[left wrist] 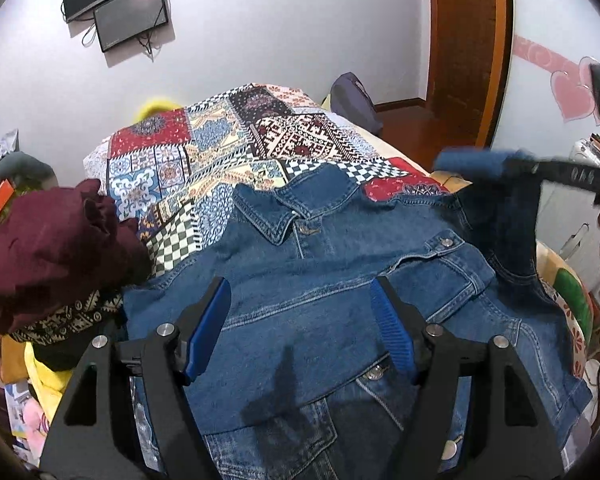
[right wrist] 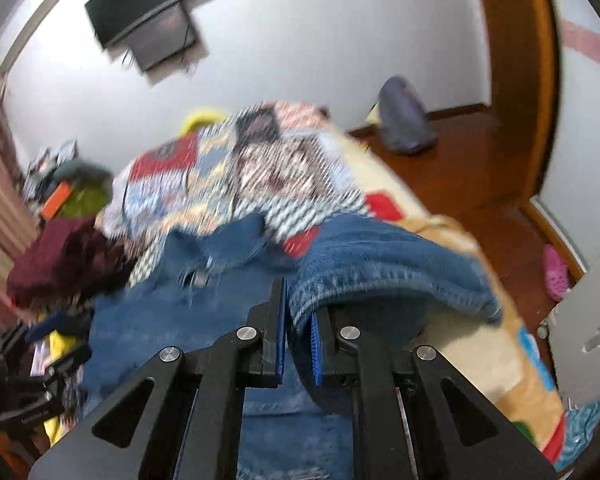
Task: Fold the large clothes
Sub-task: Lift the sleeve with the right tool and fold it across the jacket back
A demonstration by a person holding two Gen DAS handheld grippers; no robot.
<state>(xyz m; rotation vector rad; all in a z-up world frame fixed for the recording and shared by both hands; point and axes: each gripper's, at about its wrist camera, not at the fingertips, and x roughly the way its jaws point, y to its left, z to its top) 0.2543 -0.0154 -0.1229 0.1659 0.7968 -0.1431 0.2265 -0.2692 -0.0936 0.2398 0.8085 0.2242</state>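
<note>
Maroon garment [left wrist: 52,248] heaped at frame left, set aside. Denim jacket [left wrist: 320,320] lies front-up across the patchwork bedspread [left wrist: 204,148], centre frame. Left gripper [left wrist: 300,328] hovers above it, jaws apart, holding nothing. Right gripper [right wrist: 300,320], frame right, pinches the sleeve [right wrist: 380,264], apparently lifting it inward to fold.

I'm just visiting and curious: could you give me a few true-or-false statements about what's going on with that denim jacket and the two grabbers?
1. The left gripper hovers with its jaws wide apart over the denim jacket. True.
2. The right gripper holds nothing. False: its jaws pinch a fold of the jacket's denim.
3. The jacket lies on a patchwork quilt. True.
4. A maroon garment covers the jacket's collar. False: it sits bunched beside the jacket, and the collar is exposed.
</note>
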